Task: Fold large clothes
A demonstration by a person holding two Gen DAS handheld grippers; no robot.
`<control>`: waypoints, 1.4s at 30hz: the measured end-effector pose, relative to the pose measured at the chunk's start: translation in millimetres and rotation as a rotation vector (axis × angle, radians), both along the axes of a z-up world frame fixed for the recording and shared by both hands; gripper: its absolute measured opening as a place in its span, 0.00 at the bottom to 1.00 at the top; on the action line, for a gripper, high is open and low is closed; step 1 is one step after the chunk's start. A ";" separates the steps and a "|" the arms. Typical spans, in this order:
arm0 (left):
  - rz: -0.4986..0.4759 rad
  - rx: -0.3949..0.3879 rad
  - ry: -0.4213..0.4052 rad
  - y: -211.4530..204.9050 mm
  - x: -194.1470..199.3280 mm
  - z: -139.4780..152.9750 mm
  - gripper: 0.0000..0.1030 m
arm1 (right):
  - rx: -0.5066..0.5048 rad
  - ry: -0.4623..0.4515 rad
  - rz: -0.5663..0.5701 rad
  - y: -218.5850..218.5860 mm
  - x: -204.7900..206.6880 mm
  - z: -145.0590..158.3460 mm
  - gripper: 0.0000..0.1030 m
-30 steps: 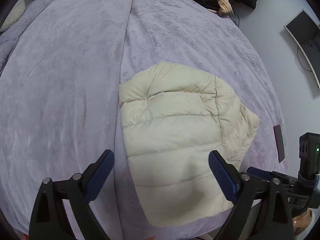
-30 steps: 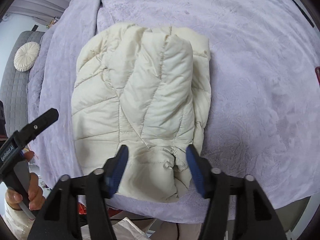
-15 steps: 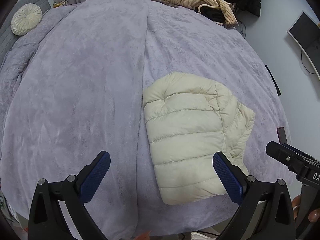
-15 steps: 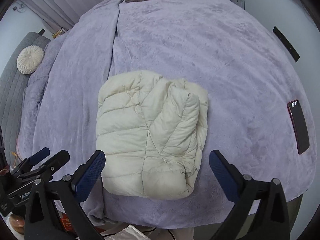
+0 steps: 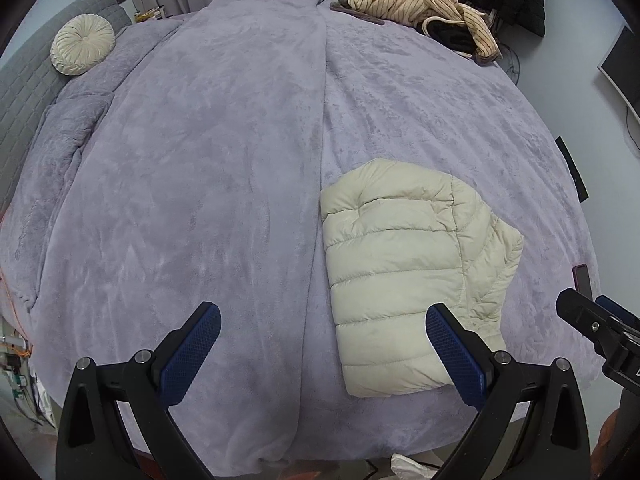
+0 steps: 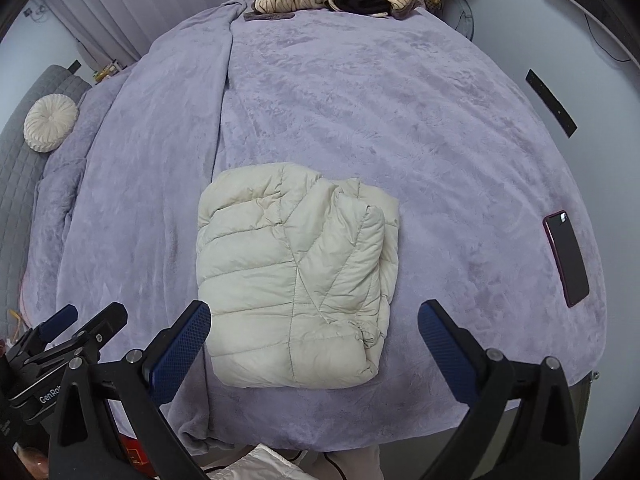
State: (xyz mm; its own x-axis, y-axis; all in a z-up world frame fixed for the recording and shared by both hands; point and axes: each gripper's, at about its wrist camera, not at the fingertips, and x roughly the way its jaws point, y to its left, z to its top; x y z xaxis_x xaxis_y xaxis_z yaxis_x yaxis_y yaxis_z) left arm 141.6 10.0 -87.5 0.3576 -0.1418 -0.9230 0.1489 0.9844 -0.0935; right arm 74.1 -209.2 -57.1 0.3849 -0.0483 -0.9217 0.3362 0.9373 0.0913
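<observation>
Since the earlier frames I have both hand-held grippers raised off the bed, so the folded jacket looks smaller in both views. The right hand-held gripper (image 6: 314, 330) had its jaws just beside the jacket's near edge; they have just been opening and now stand fully apart with nothing between them. The left hand-held gripper (image 5: 322, 334) is likewise spread wide and holds nothing; its blue pads (image 5: 454, 346) hang clear above the fabric.

The cream quilted puffer jacket (image 6: 296, 280) lies folded into a compact rectangle on the lilac plush blanket (image 6: 400, 100) covering the bed, near the bed's front edge. In the right wrist view a sleeve panel is folded across its top. In the left wrist view the jacket (image 5: 412, 268) sits just right of a long lengthwise crease in the blanket.

A smartphone (image 6: 566, 258) lies flat on the blanket, well apart to the jacket's right. A heap of striped clothing (image 5: 424, 4) rests at the far end of the bed. A round pleated cushion (image 5: 82, 44) sits at the far left by the grey headboard.
</observation>
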 end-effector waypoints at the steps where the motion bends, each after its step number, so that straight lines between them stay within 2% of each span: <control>1: 0.002 0.006 0.001 0.2 -0.7 0.0 1.00 | -0.008 -0.001 0.003 0.9 -0.2 1.3 1.00; 42: -0.037 0.007 -0.034 -6.6 -12.5 21.7 1.00 | -0.059 -0.021 0.004 5.2 -7.1 14.5 1.00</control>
